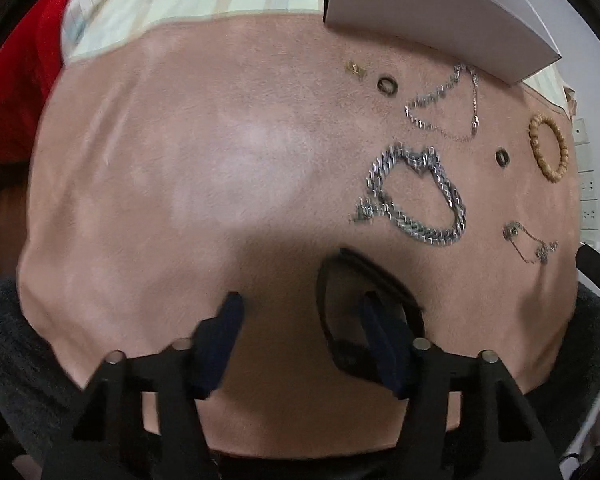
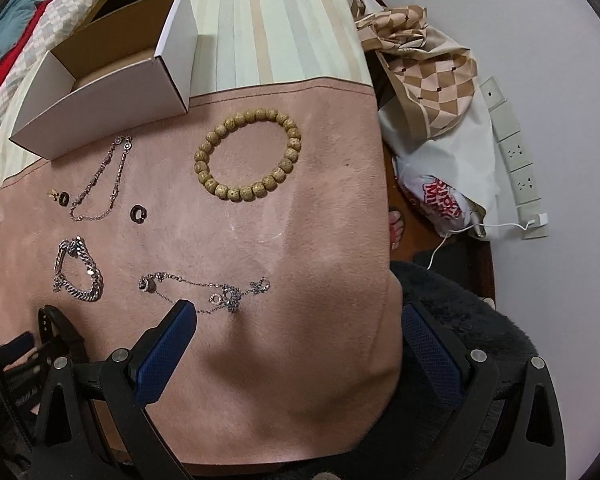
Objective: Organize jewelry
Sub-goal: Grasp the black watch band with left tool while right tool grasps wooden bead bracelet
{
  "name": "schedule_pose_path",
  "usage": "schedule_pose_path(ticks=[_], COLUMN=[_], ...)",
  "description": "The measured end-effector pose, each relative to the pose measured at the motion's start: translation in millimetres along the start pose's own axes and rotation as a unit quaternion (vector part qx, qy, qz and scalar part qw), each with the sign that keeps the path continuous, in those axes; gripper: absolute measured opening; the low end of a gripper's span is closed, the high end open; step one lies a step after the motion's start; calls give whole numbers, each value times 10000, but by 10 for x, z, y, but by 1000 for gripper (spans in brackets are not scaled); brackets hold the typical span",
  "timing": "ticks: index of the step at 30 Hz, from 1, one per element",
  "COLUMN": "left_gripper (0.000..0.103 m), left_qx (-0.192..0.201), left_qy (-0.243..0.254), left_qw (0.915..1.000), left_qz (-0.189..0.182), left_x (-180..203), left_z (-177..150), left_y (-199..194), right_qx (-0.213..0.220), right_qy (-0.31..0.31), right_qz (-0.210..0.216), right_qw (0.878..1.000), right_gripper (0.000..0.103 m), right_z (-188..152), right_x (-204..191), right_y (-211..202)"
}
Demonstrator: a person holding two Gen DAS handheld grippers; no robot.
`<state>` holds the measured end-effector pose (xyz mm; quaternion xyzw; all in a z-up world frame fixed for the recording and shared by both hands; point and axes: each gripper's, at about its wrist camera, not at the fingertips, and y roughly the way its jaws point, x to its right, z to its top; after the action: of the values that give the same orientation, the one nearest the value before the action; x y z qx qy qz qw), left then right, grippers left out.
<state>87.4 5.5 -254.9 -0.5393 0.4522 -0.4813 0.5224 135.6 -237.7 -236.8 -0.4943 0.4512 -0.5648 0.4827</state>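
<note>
Watch band (image 1: 340,312) | black loop around right finger of left gripper (image 1: 304,344), jaws apart | right gripper (image 2: 296,356) wide apart, thin chain (image 2: 204,286) at 11 o'clock, lying side to side

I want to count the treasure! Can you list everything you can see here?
Bead bracelet: 1, tan, far on the pink mat.
Chunky chain bracelet: 1, silver, mat's left side.
Thin charm bracelet: 1, silver, near the right gripper.
Thin chain: 1, silver, beside the box.
Small rings: 2, dark, near the thin chain.
Small earring: 1, gold, far left.
Black strap: 1, around the left gripper's right finger.
Cardboard box: 1, white, open, beyond the mat.
Left gripper: open.
Right gripper: open.
</note>
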Motion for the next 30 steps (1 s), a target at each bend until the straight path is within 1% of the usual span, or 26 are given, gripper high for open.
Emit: schedule_pose_path(ticks=[1, 2, 4, 8, 12, 15, 16, 17, 18, 21, 22, 23, 24, 25, 26, 27, 28, 30], left_gripper=[23, 5, 3, 2, 2, 2, 2, 2, 2, 2, 2, 2, 2, 2, 2, 2, 2, 2], left_qx=[94, 133, 172, 505, 839, 1006, 1049, 1099, 1139, 1242, 1265, 1285, 1303, 1307, 1314, 1318, 1319, 1329], left_qy=[79, 133, 158, 320, 427, 418, 423, 434, 449, 477, 493, 509, 519, 527, 535, 536, 533, 533], left_qw=[9999, 9998, 9997, 9978, 9940, 9920, 9914, 9906, 9899, 9882, 9877, 9873, 9871, 9871, 9870, 9870, 9870, 9870], left_qz=[37, 31, 19, 287, 553, 632, 656, 687, 708, 761, 773, 777, 772, 759, 760, 753, 743, 736], left_x=[4, 9, 0, 2, 24, 33, 62, 64, 64, 114, 143, 146, 159, 83, 97, 125, 125, 165], left_z=[32, 46, 78, 155, 299, 445, 498, 532, 574, 642, 659, 669, 672, 843, 849, 853, 873, 860], left_y=[-16, -30, -42, -125, -262, -333, -363, -380, -396, -372, -367, -365, -373, -311, -314, -304, -301, -304], right_qx=[-13, -16, -5, 51, 215, 331, 333, 304, 269, 137, 80, 129, 155, 166, 176, 211, 251, 292], right_qy=[0, 4, 37, 156, 379, 461, 457, 462, 479, 521, 479, 473, 438, 409, 374, 321, 246, 217], right_qz=[17, 39, 77, 257, 305, 221, 153, 95, 67, 148, 182, 251, 314, 356, 415, 414, 395, 382], right_qw=[10000, 10000, 10000, 9995, 9986, 9981, 9983, 9984, 9985, 9984, 9987, 9985, 9984, 9984, 9983, 9984, 9986, 9986], right_gripper=[103, 103, 103, 103, 103, 97, 93, 86, 83, 69, 57, 51, 47, 39, 30, 24, 10, 10], right_z=[6, 17, 47, 169, 359, 538, 597, 652, 686, 773, 782, 787, 787, 806, 803, 797, 792, 784], right_x=[-5, -9, -5, 51, 112, 104, 89, 90, 84, 59, 35, 23, -7, 3, -18, -47, -81, -92], right_y=[14, 28, 46, 76, 115, 203, 252, 306, 347, 454, 492, 491, 487, 503, 500, 494, 490, 493])
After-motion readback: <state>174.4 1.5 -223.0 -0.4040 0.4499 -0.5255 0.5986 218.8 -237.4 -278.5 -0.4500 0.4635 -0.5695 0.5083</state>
